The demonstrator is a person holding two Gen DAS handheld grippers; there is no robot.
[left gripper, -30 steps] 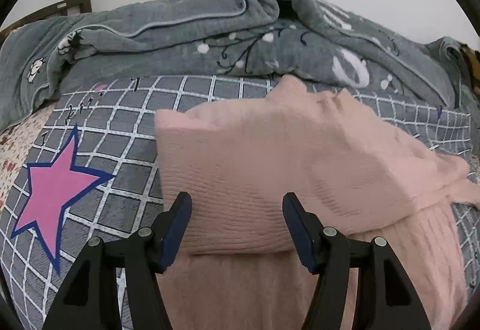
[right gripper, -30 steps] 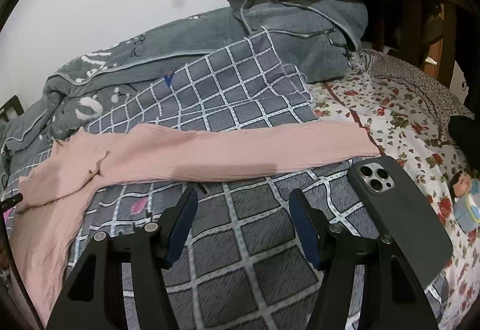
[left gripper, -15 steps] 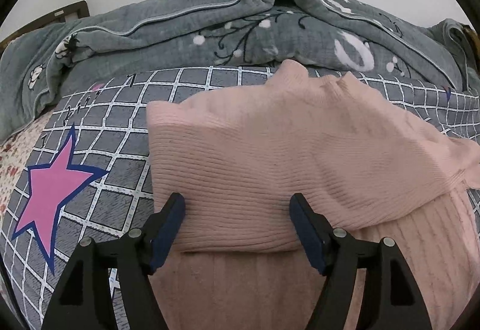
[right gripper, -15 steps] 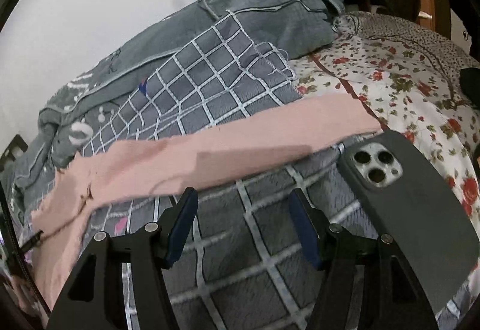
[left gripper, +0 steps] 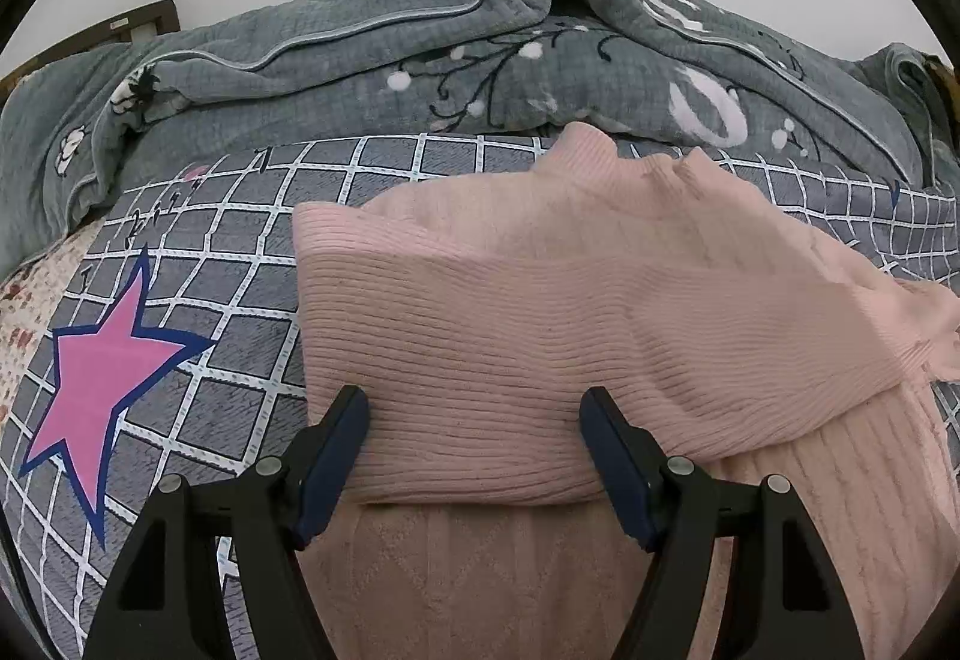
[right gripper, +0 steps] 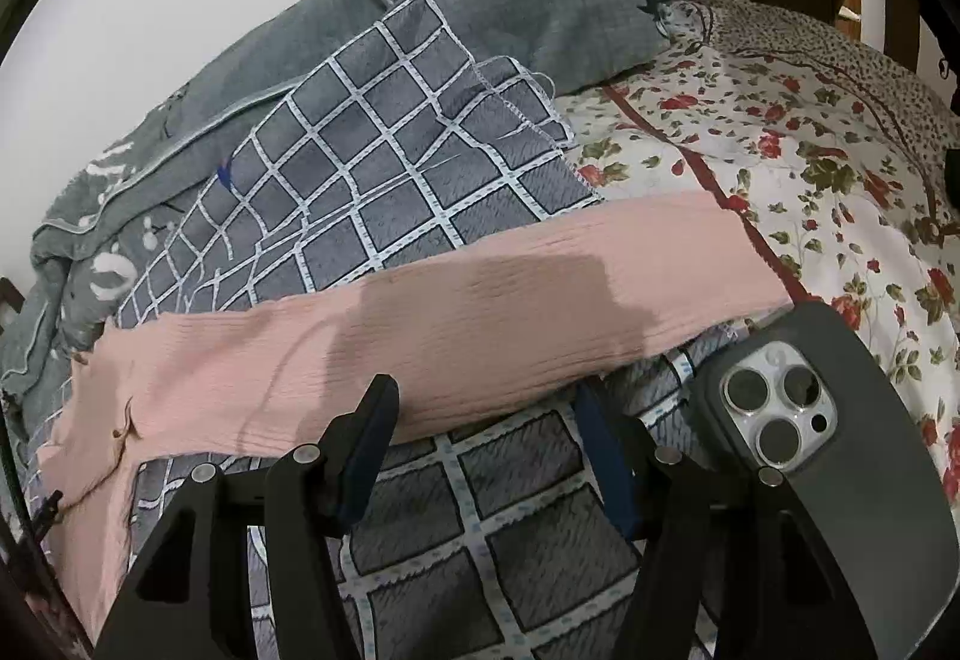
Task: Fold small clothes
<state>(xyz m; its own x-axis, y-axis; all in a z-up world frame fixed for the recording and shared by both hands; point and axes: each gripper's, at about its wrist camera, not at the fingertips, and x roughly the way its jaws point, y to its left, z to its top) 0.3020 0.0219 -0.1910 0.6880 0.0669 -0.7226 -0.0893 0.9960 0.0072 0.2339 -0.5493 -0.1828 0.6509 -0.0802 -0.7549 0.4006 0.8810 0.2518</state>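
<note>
A pink ribbed sweater (left gripper: 540, 336) is lying on the grid-patterned blanket (left gripper: 240, 252) covering the bed, one sleeve folded across its body. The left gripper (left gripper: 474, 408) is hovering with its jaws spread wide over the folded sleeve's edge, gripping nothing. The right gripper (right gripper: 486, 396) is standing open at the near edge of the other sleeve (right gripper: 480, 312), which is stretching toward the floral sheet (right gripper: 810, 168), beside a phone (right gripper: 828, 450).
</note>
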